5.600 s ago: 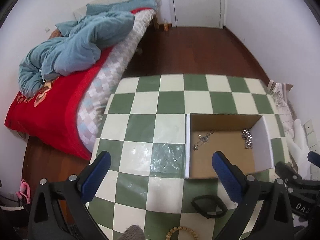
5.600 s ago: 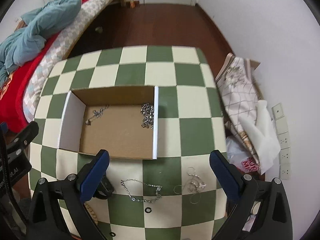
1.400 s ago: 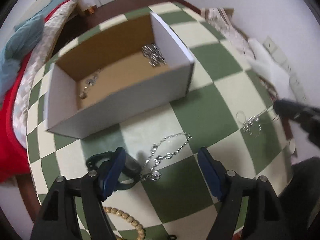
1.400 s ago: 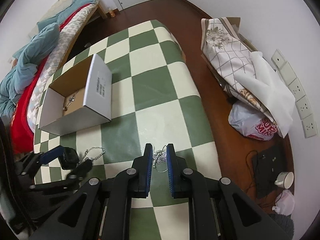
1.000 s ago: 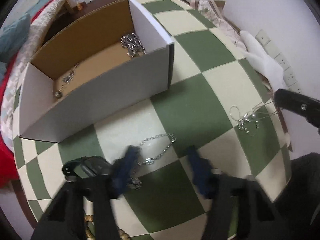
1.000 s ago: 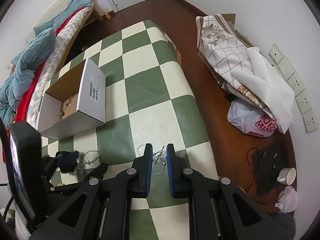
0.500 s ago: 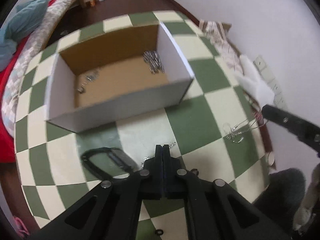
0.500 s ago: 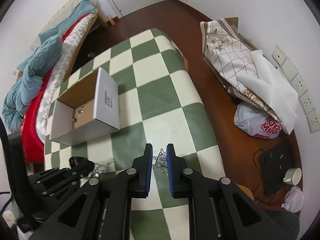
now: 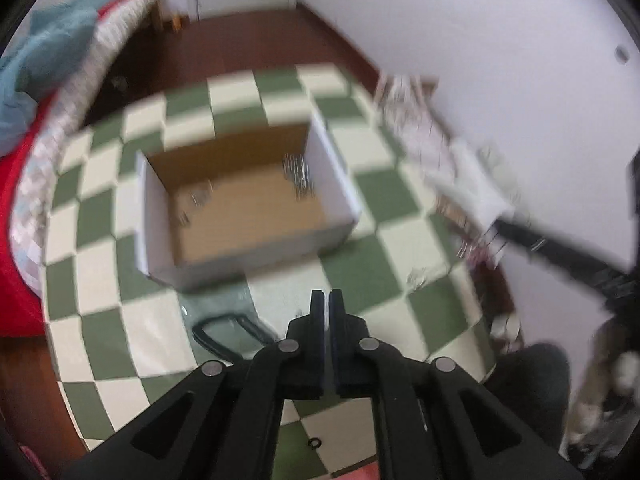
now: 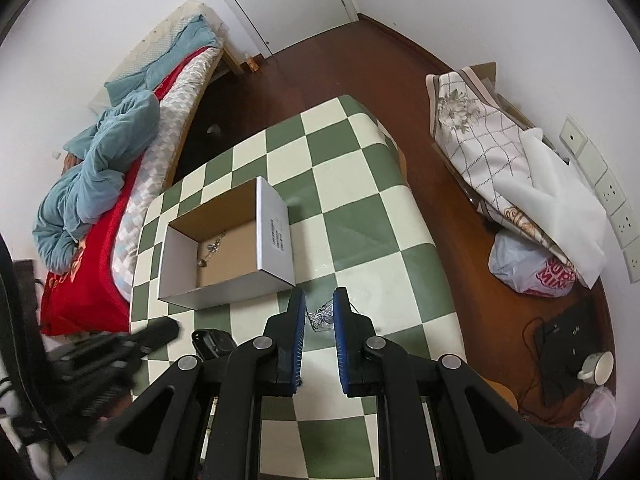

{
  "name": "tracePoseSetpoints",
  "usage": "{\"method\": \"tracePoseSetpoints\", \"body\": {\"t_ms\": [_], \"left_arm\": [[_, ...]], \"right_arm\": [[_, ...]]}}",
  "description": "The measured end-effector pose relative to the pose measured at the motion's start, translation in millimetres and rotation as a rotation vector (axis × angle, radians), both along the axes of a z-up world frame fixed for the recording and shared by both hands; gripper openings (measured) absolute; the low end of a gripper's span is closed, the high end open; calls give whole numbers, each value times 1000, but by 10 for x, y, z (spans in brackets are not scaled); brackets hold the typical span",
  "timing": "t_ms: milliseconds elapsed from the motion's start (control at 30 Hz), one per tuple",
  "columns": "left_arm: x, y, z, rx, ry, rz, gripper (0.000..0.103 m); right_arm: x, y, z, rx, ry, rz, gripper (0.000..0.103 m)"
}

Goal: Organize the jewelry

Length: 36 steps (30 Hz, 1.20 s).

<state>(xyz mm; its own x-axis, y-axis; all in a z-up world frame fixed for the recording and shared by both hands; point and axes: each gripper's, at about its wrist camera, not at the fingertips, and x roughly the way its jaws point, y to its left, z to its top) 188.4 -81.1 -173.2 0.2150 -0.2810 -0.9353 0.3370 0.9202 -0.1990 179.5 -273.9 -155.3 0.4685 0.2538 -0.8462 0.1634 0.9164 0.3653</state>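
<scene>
Above a green-and-cream checkered table point(image 10: 360, 216), the right gripper point(image 10: 319, 312) pinches a silver butterfly necklace point(image 10: 321, 317) between narrowly set blue pads. The left gripper point(image 9: 327, 304) is pressed closed — whether it grips a chain is too blurred to tell. An open cardboard box point(image 10: 276, 232) nearby holds two chains.
</scene>
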Motion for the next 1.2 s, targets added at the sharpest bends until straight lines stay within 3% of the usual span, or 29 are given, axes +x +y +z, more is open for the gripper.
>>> {"method": "tracePoseSetpoints", "body": {"t_ms": [67,133,200,233,267,400,567,700,733,767,800,1033,1200], "left_arm": [[45,-58,-251,31,73,-17,6],[96,-194,-484,125,109,-71,14],[142,-324,-605,192,132,-119,36],[154,-370,-629,206,131,-134,52],[160,-436,-652,223,131,-162,57],[151,-629,-780,300,182,-286,57],[152,-645,-993,362,256,-340,57],[111,-679,-928,347,219,-362,50],[103,-686,-891,337,204,-362,32],[108,-685,-853,319,198,-351,6],[116,-674,-851,290,224,-342,2],[-4,-550,-756,255,153,-256,1],[-154,-335,-517,194,90,-168,1]], "right_arm": [[6,19,7,-4,6,1,14],[-3,16,-7,-8,16,0,14],[-18,-8,-50,-8,34,-4,14],[-28,-27,-63,-10,40,-8,14],[-36,-55,-95,-8,43,-12,14],[-70,-197,-160,4,58,-40,14],[-65,-305,-174,6,58,-59,14],[-54,-302,-188,6,57,-55,14],[-51,-295,-203,8,59,-53,14],[-52,-282,-215,11,62,-53,15],[-49,-273,-227,10,64,-52,15],[-20,-185,-317,16,82,-44,15],[-32,-122,-244,5,64,-27,15]]}}
